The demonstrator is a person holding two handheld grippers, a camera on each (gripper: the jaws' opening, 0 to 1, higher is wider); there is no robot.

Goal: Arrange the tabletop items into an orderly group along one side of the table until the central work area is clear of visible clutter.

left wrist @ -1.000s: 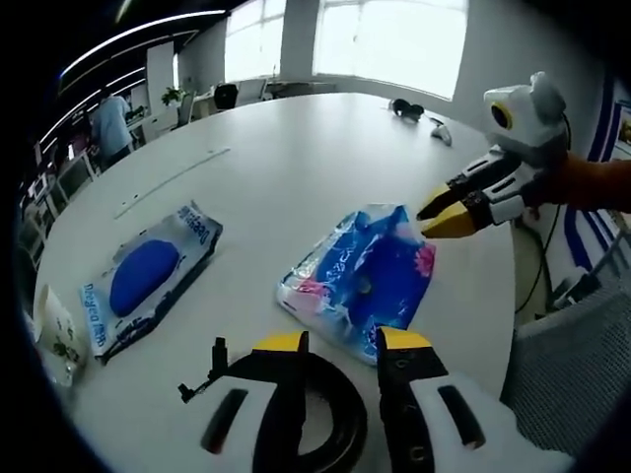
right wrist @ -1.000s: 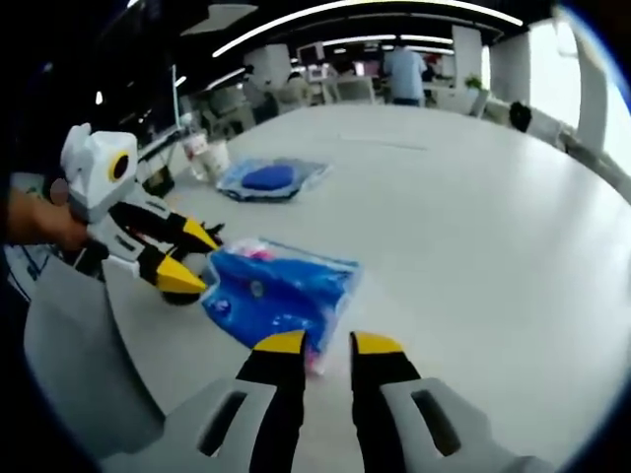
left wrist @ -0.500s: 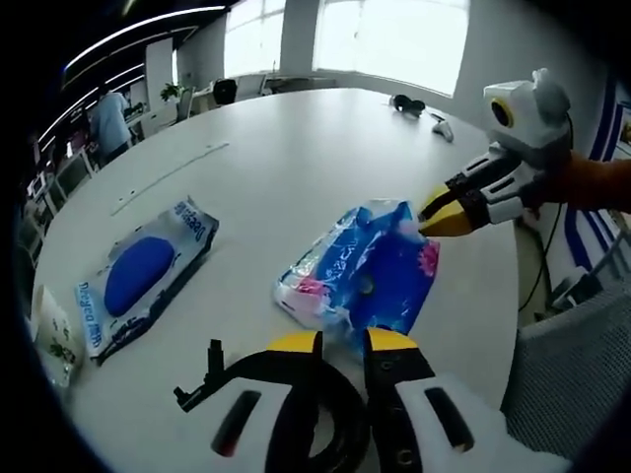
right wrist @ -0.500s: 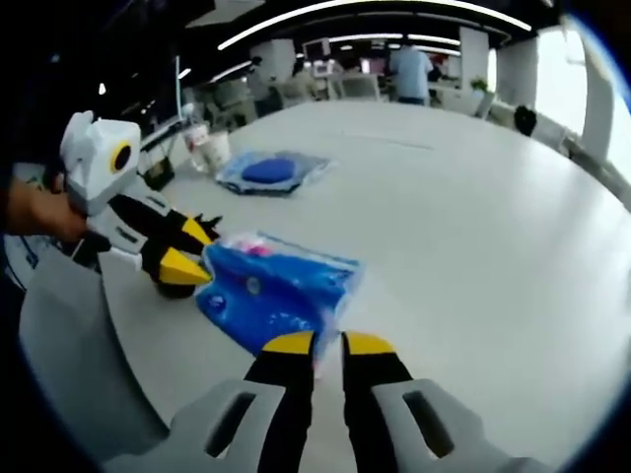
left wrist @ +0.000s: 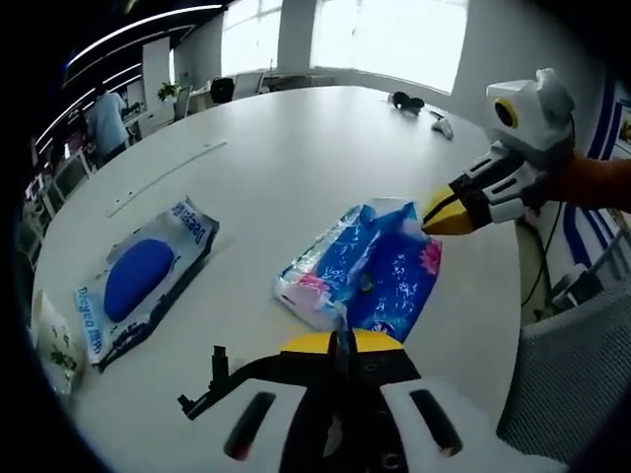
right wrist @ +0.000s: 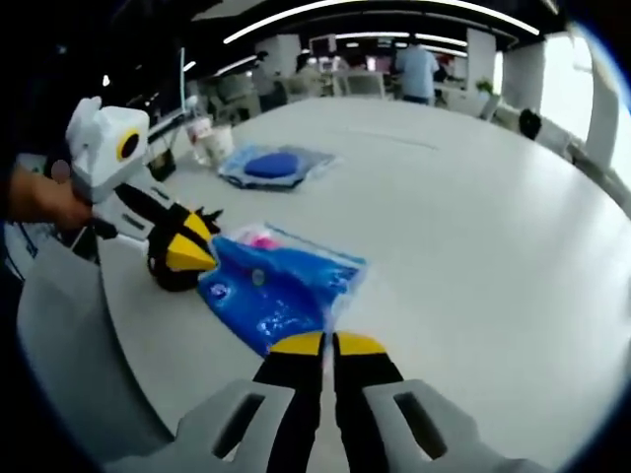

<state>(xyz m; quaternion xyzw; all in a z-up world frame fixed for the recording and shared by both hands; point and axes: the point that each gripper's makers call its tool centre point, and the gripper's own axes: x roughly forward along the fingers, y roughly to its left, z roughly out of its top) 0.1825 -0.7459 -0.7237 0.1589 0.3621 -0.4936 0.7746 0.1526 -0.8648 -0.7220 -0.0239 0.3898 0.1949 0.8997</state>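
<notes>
While both of my claws are pinched on the blue tissue pack [left wrist: 367, 271], one at each end of it, I judge how it will behave: it is a soft plastic bag of tissues, surely light, and the film crumples and looks slippery, so the best place to take it is the flat sealed edge, not the puffy middle. Going from left to right in the left gripper view, I see first a small white cup [left wrist: 54, 340] at the table edge, then the wet wipes pack [left wrist: 141, 278] with its dark blue oval lid, lying flat and well apart from the tissue pack. Near my left gripper [left wrist: 340, 342] a black coiled belt [left wrist: 232, 384] with its buckle lies just below the jaws; these jaws are closed together on the near edge of the pack. Further right, my right gripper [left wrist: 441, 215] has its yellow tips closed on the far corner; in the right gripper view the same claw [right wrist: 326, 343] looks shut on a thin fold of film. The table [left wrist: 296, 148] is white, round, smooth and a little glossy, so the pack should slide easily if I drag it. At its far side lie black headphones [left wrist: 404, 104]. The room is an open office with large bright windows [left wrist: 389, 39], ceiling light strips, and a person [left wrist: 106, 120] standing far at the left.
</notes>
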